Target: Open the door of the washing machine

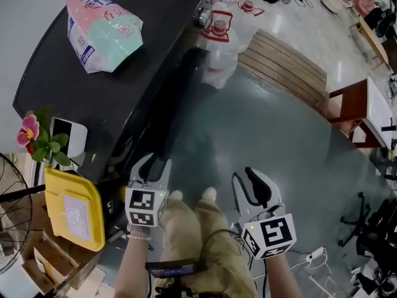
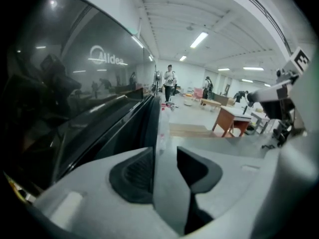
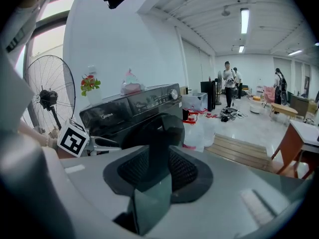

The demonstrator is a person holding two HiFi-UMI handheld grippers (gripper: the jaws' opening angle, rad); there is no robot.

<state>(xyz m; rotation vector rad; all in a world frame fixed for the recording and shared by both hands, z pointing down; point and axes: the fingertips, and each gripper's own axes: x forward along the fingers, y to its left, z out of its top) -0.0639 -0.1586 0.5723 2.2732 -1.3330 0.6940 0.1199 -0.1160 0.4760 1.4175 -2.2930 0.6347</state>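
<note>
The black washing machine (image 1: 93, 98) stands at the left, with its dark front door (image 1: 186, 98) facing the grey floor. My left gripper (image 1: 149, 165) hangs close by the machine's front lower corner, open, with nothing between its jaws. In the left gripper view the glossy door (image 2: 75, 113) fills the left side, and the left gripper (image 2: 164, 168) points along it without touching. My right gripper (image 1: 249, 180) is further right over the floor, open and empty. In the right gripper view, the right gripper (image 3: 159, 171) faces the round door (image 3: 164, 126) from a distance.
A pink and green pack (image 1: 102, 33) lies on the machine's top. A flower (image 1: 37, 138), a yellow box (image 1: 71, 207) and a fan (image 1: 9, 216) crowd the left. White plastic bags (image 1: 220, 36), a wooden pallet (image 1: 285, 61) and a brown table (image 1: 353, 107) lie beyond.
</note>
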